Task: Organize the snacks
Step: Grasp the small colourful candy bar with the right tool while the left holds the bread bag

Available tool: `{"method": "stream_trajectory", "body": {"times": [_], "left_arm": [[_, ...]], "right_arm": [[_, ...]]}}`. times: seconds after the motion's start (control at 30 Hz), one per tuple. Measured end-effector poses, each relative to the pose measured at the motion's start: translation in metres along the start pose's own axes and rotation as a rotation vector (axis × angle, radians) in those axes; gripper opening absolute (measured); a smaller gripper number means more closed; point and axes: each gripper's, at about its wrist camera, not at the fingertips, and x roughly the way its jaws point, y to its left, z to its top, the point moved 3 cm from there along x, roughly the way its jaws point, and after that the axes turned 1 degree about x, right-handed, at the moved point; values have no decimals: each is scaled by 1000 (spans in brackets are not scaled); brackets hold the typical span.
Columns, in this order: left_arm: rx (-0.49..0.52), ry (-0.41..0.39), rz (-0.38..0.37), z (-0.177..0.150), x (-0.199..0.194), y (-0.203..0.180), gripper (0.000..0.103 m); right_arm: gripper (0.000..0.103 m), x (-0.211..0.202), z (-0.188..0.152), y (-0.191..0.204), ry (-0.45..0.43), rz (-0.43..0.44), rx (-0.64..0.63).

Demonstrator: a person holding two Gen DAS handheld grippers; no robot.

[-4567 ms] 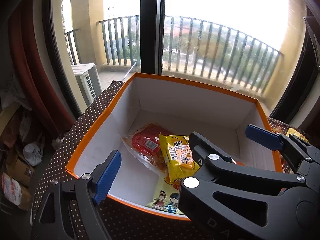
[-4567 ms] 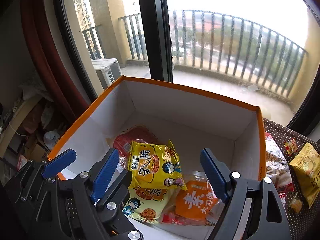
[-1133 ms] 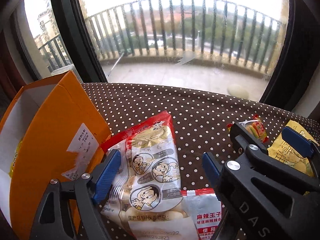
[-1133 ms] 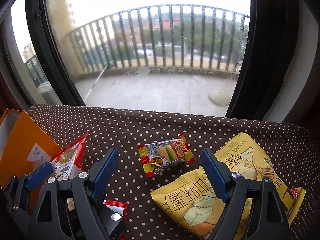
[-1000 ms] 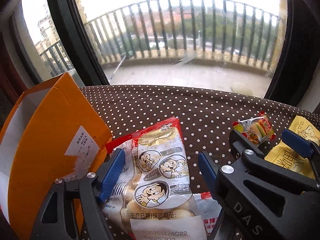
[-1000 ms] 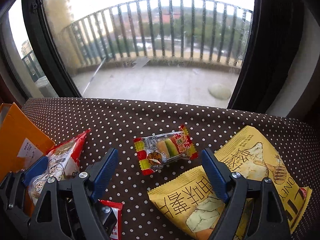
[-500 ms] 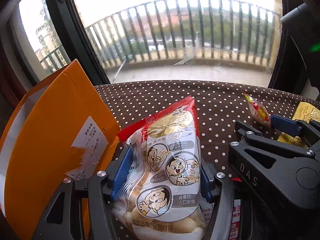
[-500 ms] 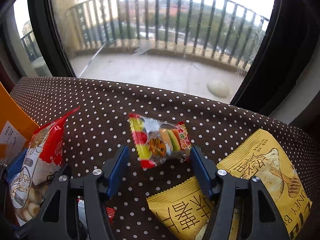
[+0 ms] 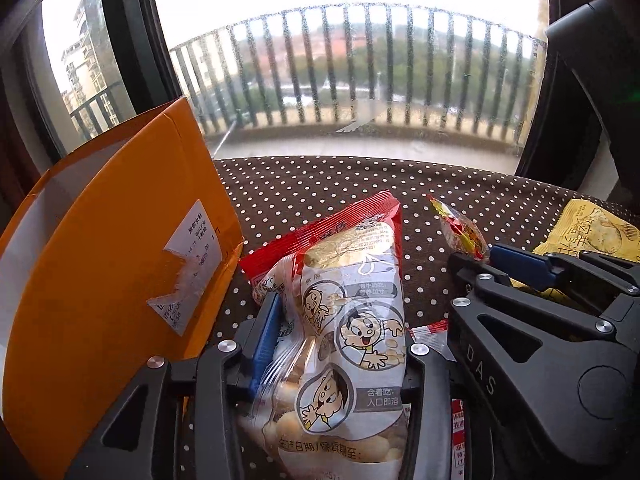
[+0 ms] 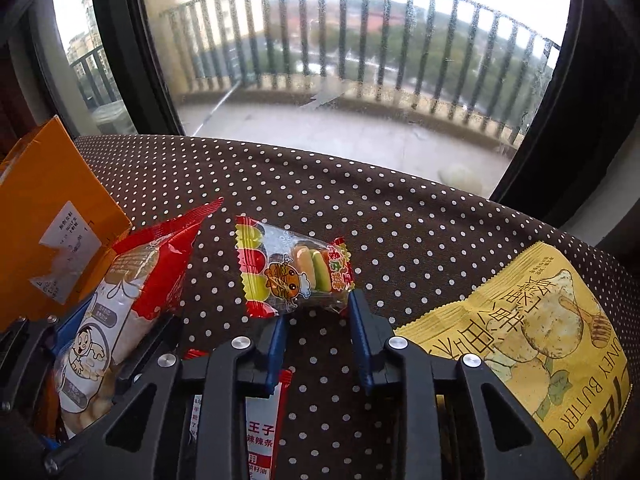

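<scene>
A high-rise flat, by the balcony window.
A polka-dot tabletop (image 10: 360, 208) stands against dark-framed glass (image 10: 132, 40); beyond, balcony railing (image 10: 360, 28), apartment blocks (image 9: 76, 64), treetops.

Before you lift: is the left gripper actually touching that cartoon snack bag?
Touching. In the left wrist view the closing left gripper has both blue pads pressed against the sides of the cartoon snack bag, which bulges between them.

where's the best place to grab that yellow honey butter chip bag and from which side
Grip the yellow chip bag on its crimped end seam nearest the right gripper, coming from above. The bag lies flat on the dotted cloth, too broad to span, and that flat seam offers a thin edge to pinch.
</scene>
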Motion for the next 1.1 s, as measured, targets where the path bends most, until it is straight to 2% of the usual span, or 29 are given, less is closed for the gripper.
{"method": "stream_trajectory", "body": {"times": [0.1,0.13,0.23,0.4,0.73,0.97,1.1], "left_arm": [[3,-7,-30,-5,-7,2,39],[3,-10,-41,-7,-10,3,38],[3,-23,-59,-13,-18,6,36],[30,-40,-83,-22,-34,11,31],[47,-64,-131,-37,-60,18,30],[49,-51,-141,-53,-70,23,30],[34,-41,-143,-51,-63,22,30]], "right_arm": [[31,-13,-10,5,-11,9,2],[26,-18,-14,6,-17,12,1],[21,-32,-24,11,-28,31,1],[20,-44,-30,16,-45,43,9],[17,-78,-56,26,-75,82,20],[17,-103,-77,37,-101,120,-3],[20,-107,-83,42,-107,143,-16]]}}
